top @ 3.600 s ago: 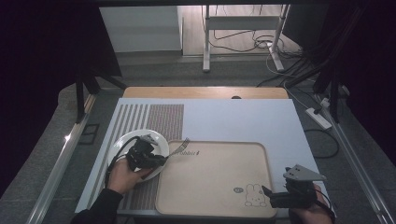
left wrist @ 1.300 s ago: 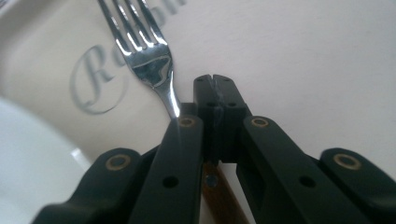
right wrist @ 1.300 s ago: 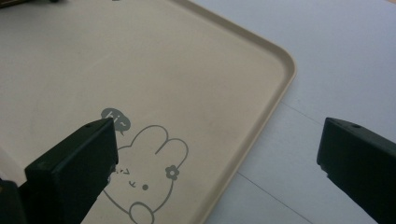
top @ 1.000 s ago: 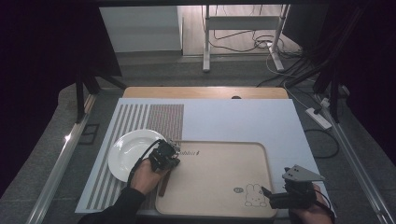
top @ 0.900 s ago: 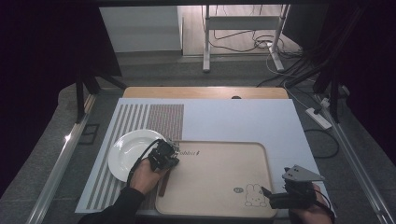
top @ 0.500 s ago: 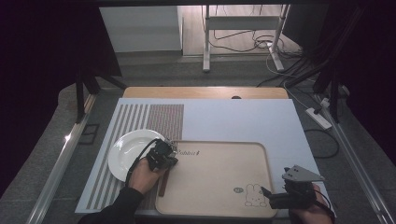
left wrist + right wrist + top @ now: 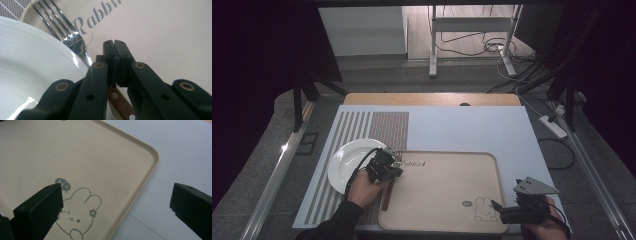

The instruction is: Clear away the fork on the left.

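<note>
A fork (image 7: pixel 72 42) with a wooden handle (image 7: pixel 387 197) lies with its tines on the left rim of a beige tray (image 7: pixel 447 185), beside a white plate (image 7: pixel 343 165). My left gripper (image 7: pixel 391 165) sits low over the fork's neck. Its jaws (image 7: pixel 115 43) are shut, and the handle (image 7: pixel 121 106) comes out from under them. The plate's rim (image 7: pixel 37 50) touches the fork. My right gripper (image 7: pixel 498 206) hovers open over the tray's near right corner, above a rabbit drawing (image 7: pixel 80 212). Nothing is between its fingers (image 7: pixel 116 192).
Tray and plate rest on a pale blue mat (image 7: pixel 462 130) with a striped left part (image 7: pixel 362 127). A wooden table edge (image 7: pixel 432 98) runs behind it. Cables and a power strip (image 7: pixel 554 125) lie on the floor to the right.
My left gripper came off the plate to the right and settled on the fork at the tray's left rim, where it has hardly shifted since. The right gripper has stayed put.
</note>
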`<action>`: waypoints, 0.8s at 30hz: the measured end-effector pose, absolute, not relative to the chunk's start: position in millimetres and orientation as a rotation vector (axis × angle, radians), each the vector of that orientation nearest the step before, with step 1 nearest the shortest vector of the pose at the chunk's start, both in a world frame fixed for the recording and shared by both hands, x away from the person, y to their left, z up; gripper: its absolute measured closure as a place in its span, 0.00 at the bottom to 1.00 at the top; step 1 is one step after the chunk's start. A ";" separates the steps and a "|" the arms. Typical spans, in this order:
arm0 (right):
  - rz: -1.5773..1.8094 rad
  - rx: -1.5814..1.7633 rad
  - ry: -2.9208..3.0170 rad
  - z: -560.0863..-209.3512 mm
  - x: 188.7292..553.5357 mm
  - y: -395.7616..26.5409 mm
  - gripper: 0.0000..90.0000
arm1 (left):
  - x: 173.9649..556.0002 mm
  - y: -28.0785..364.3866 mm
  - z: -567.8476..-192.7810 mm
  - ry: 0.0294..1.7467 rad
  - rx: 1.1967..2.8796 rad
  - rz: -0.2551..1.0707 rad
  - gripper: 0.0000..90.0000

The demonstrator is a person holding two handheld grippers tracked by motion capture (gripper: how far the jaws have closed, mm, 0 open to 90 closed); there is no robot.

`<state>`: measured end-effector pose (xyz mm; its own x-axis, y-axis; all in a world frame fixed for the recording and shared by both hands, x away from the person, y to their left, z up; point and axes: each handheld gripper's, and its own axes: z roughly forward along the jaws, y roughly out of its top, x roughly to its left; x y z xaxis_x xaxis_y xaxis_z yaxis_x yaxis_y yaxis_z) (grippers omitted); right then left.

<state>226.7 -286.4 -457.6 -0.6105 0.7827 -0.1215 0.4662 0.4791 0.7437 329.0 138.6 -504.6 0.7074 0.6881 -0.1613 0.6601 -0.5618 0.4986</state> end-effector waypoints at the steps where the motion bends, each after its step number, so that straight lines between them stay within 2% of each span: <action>1: 0.947 1.036 2.280 -457.6 226.7 -286.4 0.00 | 328.3 139.1 -503.9 1.027 2.375 0.073 0.96; 11: 0.947 1.041 2.277 -457.8 226.2 -287.2 0.00 | 323.7 147.9 -493.7 1.012 2.325 0.075 0.89; 14: 0.945 1.041 2.277 -457.8 226.0 -287.3 0.00 | 321.9 152.5 -490.1 1.016 2.301 0.082 0.84; 19: 0.947 1.041 2.274 -457.8 225.6 -287.4 0.00 | 320.0 158.7 -486.8 1.009 2.282 0.101 0.71; 24: 0.943 1.038 2.280 -457.8 226.3 -286.5 0.00 | 317.4 164.2 -485.7 1.016 2.281 0.136 0.51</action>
